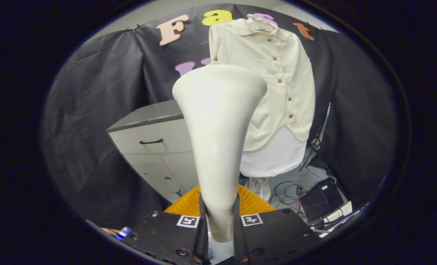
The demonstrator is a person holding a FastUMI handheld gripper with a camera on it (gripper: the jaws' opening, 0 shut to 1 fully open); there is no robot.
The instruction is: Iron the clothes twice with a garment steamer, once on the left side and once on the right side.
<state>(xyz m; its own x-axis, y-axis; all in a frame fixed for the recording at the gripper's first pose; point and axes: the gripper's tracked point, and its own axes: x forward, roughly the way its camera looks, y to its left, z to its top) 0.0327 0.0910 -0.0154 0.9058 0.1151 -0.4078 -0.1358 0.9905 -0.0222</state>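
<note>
A cream garment steamer (218, 140) stands upright between my fingers, its narrow handle pinched on both sides and its wide head flaring upward. My gripper (220, 217) is shut on that handle. Beyond the steamer head hangs a cream button-up shirt (277, 84) on a hanger, over a white dress form, in front of the black cloth wall. The steamer head hides the shirt's left lower part; I cannot tell whether it touches the cloth.
A grey cabinet (156, 143) with a dark drawer handle stands left of the shirt. An orange ribbed thing (251, 202) lies just behind the fingers. On the floor at the right lie tangled cables (288, 191) and a black box (321, 202).
</note>
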